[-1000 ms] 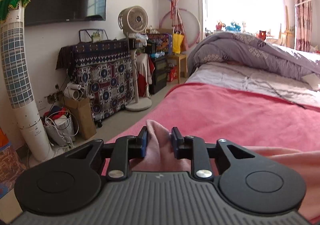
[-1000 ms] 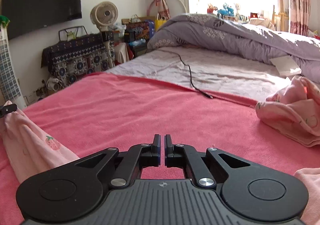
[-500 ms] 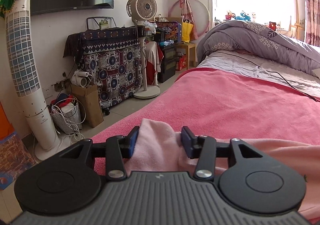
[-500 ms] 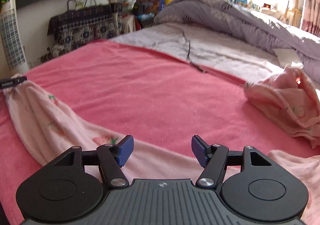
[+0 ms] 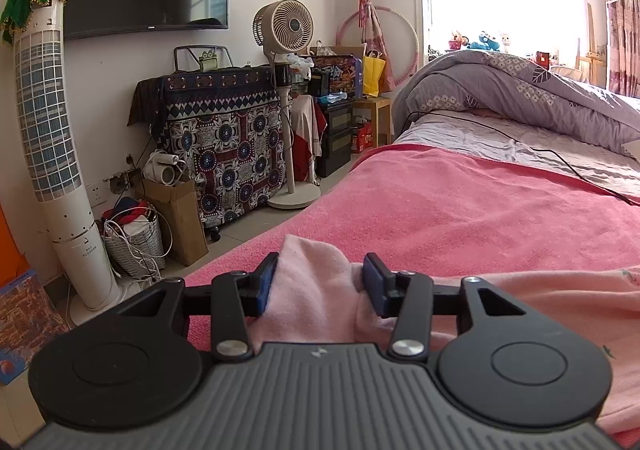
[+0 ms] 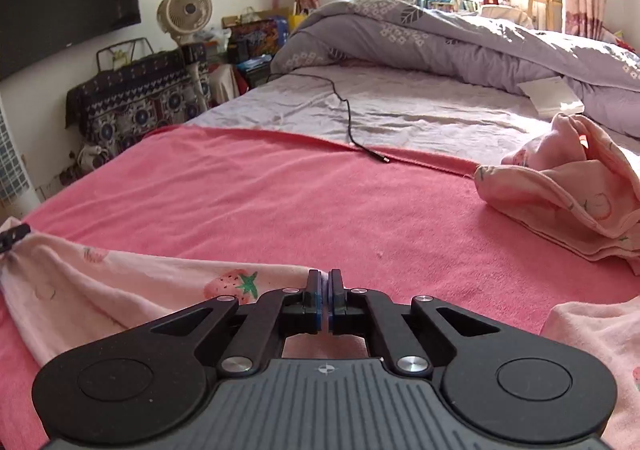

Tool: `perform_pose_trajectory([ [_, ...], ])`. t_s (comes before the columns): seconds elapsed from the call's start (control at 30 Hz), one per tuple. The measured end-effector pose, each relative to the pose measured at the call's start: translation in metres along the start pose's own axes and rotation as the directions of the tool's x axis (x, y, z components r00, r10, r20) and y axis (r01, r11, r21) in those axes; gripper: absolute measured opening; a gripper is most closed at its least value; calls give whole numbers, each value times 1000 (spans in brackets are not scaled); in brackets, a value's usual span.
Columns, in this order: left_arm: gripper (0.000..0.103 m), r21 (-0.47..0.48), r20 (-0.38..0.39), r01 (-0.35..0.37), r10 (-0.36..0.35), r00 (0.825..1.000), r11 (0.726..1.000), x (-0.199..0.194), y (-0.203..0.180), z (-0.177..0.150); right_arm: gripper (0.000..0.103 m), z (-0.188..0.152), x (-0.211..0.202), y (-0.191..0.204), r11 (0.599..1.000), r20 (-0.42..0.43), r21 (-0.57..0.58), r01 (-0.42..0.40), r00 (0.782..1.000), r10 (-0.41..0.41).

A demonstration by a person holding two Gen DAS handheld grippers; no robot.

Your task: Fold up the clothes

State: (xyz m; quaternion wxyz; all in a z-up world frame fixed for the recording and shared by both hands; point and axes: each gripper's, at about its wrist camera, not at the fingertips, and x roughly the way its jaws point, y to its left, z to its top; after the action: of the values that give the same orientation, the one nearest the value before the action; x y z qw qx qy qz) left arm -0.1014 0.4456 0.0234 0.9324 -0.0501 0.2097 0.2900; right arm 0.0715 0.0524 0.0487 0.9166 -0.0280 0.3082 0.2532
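Observation:
A pale pink strawberry-print garment (image 6: 140,282) lies stretched across the pink blanket (image 6: 320,189) on the bed. My left gripper (image 5: 320,284) is open at the garment's left end, and a bunched fold of the garment (image 5: 312,290) rests loosely between its blue pads. One left fingertip (image 6: 12,236) shows at the far left of the right wrist view. My right gripper (image 6: 324,300) is shut on the garment's upper edge near a strawberry print (image 6: 234,284). More of the garment (image 6: 592,334) spreads to its right.
A second, crumpled pink garment (image 6: 568,189) sits at the right of the blanket. Beyond lie a black cable (image 6: 348,117), a grey quilt (image 6: 440,37) and a white booklet (image 6: 552,93). The bed edge drops left to a floor with a tower fan (image 5: 60,169) and a basket (image 5: 136,246).
My left gripper has opened and let go of the garment's end. My right gripper opened, dropped onto the garment's edge and shut on it.

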Motion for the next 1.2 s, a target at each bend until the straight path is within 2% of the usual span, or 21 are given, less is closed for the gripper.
perform_pose_trajectory([
  [0.07,53,1,2,-2,2,1000,1000,0,0,0,2,13,4,-5,999,52,11,35,998,-36],
  [0.13,53,4,2,-4,4,1000,1000,1,-1,-1,2,24,10,-12,998,68,51,29,997,-32],
  [0.23,53,4,3,-3,3,1000,1000,2,-1,-2,5,27,13,-17,994,58,96,-44,998,38],
  [0.33,53,-4,5,5,-5,1000,1000,2,0,-2,9,4,-4,-9,992,25,56,-112,994,110],
  [0.4,53,-10,6,10,-10,1000,1000,2,1,-1,17,-22,-26,-3,989,3,5,-147,989,147],
  [0.47,53,-11,7,11,-11,1000,1000,2,2,-1,40,-49,-54,0,986,-3,-45,-161,987,161],
  [0.53,53,-7,7,6,-6,1000,1000,2,2,-2,43,-72,-80,2,981,-9,-115,-153,988,153],
  [0.57,53,-5,9,2,-2,1000,1000,2,1,-1,49,-83,-92,3,977,-11,-153,-147,989,147],
  [0.6,54,-4,11,-5,5,1000,1000,1,0,-1,53,-92,-99,6,973,-11,-204,-109,994,109],
  [0.67,52,-1,21,-13,13,1000,1000,-1,-1,1,50,-107,-101,18,948,17,-319,26,1000,-21],
  [0.7,50,-5,33,-19,19,999,1000,-4,0,3,41,-112,-95,25,921,52,-371,116,993,-104],
  [0.73,36,-20,53,-36,36,998,999,-7,1,7,8,-116,-89,31,885,91,-419,205,979,-184],
  [0.77,22,-35,72,-52,54,996,998,-11,3,10,6,-114,-85,32,874,123,-413,254,967,-223],
  [0.87,22,-80,122,-94,103,987,992,-21,9,20,6,-84,-87,15,935,195,-218,280,951,-239],
  [0.97,22,-112,131,-95,109,985,989,-25,17,28,8,-63,-91,-4,955,226,-99,278,941,-251],
  [1.0,22,-88,129,-72,83,988,994,-30,15,24,9,-62,-90,-8,956,207,-94,277,945,-253],
  [1.07,22,-41,122,-25,30,992,999,-39,11,15,24,-67,-92,-18,963,166,-78,257,956,-242],
  [1.2,24,53,102,69,-75,992,996,-57,2,-1,34,-94,-110,-18,966,135,-145,216,971,-196],
])
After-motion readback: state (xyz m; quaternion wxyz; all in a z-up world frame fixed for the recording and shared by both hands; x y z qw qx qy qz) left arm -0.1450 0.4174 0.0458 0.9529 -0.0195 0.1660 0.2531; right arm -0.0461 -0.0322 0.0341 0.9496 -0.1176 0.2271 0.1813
